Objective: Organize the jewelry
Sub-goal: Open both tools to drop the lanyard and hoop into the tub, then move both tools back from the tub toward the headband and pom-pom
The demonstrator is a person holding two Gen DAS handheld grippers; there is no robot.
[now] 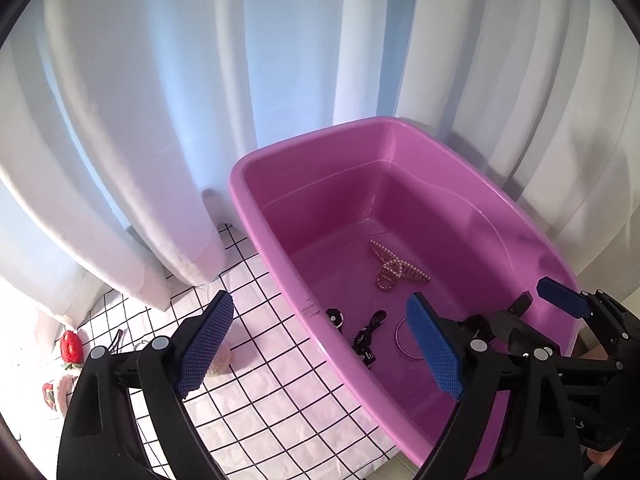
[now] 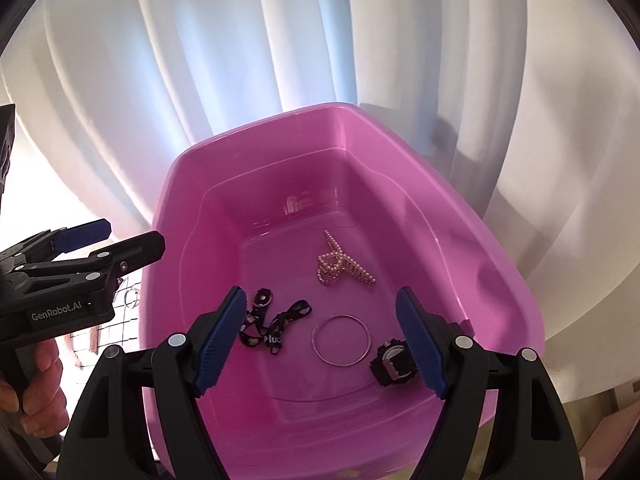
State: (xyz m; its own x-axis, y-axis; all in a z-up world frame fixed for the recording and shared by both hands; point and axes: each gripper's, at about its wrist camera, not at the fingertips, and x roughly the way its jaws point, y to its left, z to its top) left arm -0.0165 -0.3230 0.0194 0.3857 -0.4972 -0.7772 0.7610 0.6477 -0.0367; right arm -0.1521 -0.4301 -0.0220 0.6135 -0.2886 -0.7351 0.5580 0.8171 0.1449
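Note:
A pink plastic tub (image 1: 248, 184) (image 2: 168, 208) holds a pearl hair claw (image 1: 394, 268) (image 2: 344, 266), a black printed strap (image 1: 366, 340) (image 2: 276, 326), a thin bangle (image 1: 404, 340) (image 2: 341, 340) and a black watch (image 2: 394, 364). My left gripper (image 1: 320, 346) hovers over the tub's left rim, open and empty; in the right wrist view this left gripper (image 2: 116, 240) sits just left of the tub. My right gripper (image 2: 320, 344) hangs open above the bangle and strap with nothing between its fingers. The same right gripper (image 1: 540, 300) shows over the tub's right side.
On the black-grid tablecloth (image 1: 280, 380) left of the tub lie a cream knitted piece (image 1: 222, 360), a red strawberry-shaped item (image 1: 71, 346), small wire hoops (image 1: 140, 346) and a dark pin (image 1: 118, 336). White curtains (image 1: 160, 120) hang close behind. A hand (image 2: 36, 380) grips the left tool.

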